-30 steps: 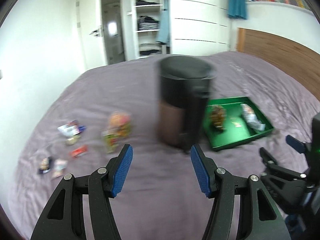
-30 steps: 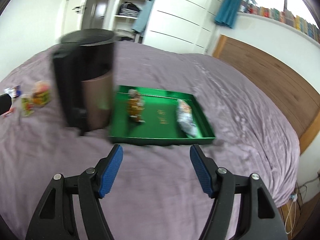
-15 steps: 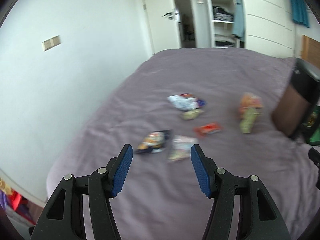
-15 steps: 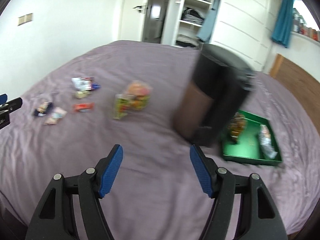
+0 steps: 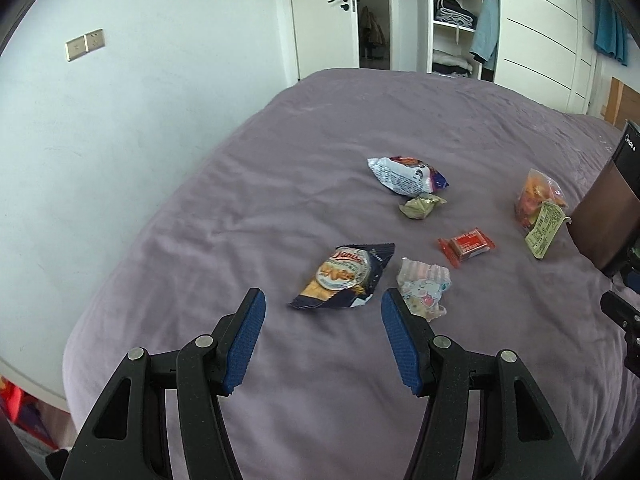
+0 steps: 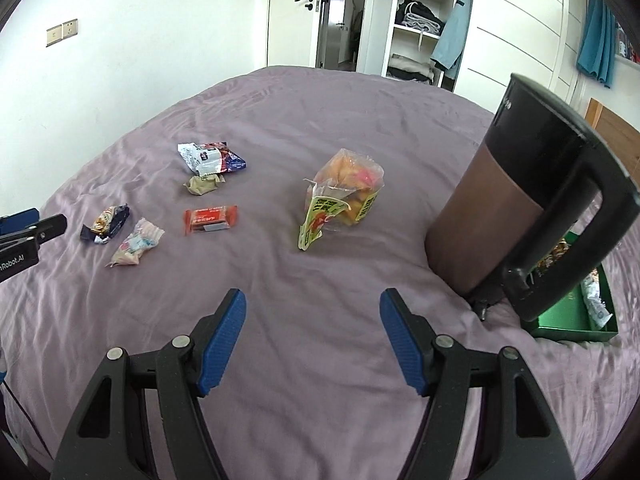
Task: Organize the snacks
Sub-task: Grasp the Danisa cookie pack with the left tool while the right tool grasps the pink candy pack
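- My left tongs (image 5: 322, 320) stand released: the ribbed blue pads (image 5: 250, 332) are parted with nothing between them, above the wrinkled mauve bedspread (image 5: 320, 128).
- My right tongs (image 6: 312, 320) are released too, ribbed blue pads apart over bare cloth, black jointed arms behind them.
- Just ahead of my left tongs lies a glossy dark blue cookie packet (image 5: 344, 276) with a round orange label, flat and crinkled at its ends.
- Touching the inner tip of my left tongs' right finger in that view is a small pastel wrapper (image 5: 424, 286) with a crimped edge; whether it really touches, I cannot tell.
- Beyond them lies a small red rectangular bar (image 5: 466, 245) in shiny film with twisted ends.
- Farther off sits a crumpled silver-and-blue foil bag (image 5: 404, 174), and just beside it a lumpy olive-tan sweet (image 5: 420, 206).
- A clear plastic bag (image 6: 344, 196) holds orange and yellow pieces, with a yellow-green printed label hanging from its front; it stands well apart from the small snacks.
- To the right stands a tall kettle-like jug (image 6: 516, 204), smooth brown body, black lid and thick black handle.
- Behind the jug is a green tray (image 6: 576, 322) with low straight walls; in it I see a silvery packet (image 6: 596, 304) and something gold and glittery, mostly hidden by the handle.
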